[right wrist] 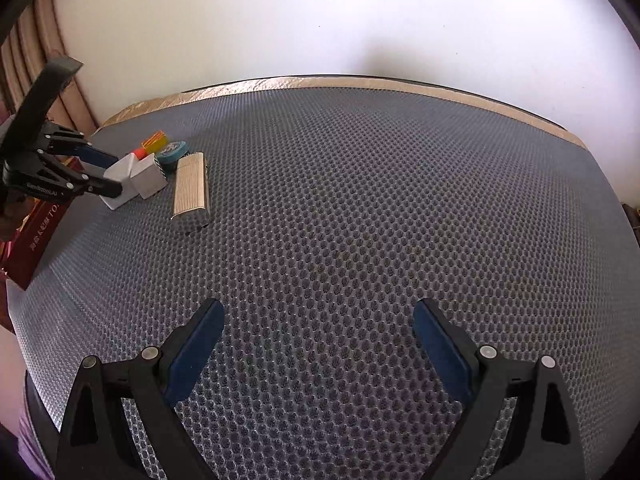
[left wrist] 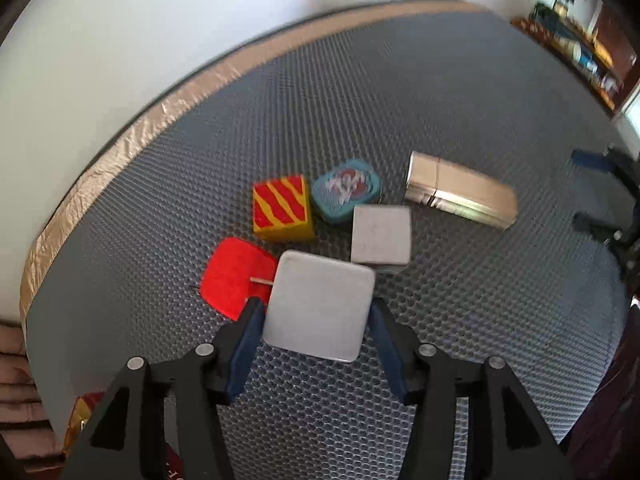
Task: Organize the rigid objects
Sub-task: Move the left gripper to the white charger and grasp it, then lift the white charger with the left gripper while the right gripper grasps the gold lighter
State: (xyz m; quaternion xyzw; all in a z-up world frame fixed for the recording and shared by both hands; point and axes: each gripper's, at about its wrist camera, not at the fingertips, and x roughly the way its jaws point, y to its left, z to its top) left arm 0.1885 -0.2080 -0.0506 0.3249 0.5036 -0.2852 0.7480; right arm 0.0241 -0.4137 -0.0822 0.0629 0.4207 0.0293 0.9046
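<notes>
Trouble, if it comes, starts with the grey mat [left wrist: 460, 92]: the silver square block [left wrist: 320, 306] sits low between the left gripper [left wrist: 316, 320] fingers, whose pads look just clear of its sides rather than pressing — a careless pull-away could nudge it into the red piece [left wrist: 232, 276] just beside it. Beyond the block, the smaller grey cube [left wrist: 380, 234], striped yellow block [left wrist: 282, 208] and blue tin [left wrist: 346, 190] crowd close. Well apart from the block, the right gripper [right wrist: 318, 344] hangs open — empty.

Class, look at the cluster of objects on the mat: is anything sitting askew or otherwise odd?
Yes. The large white block between the left tongs is tilted, one edge raised, partly overlapping the red piece. The gold box lies apart, angled away.
</notes>
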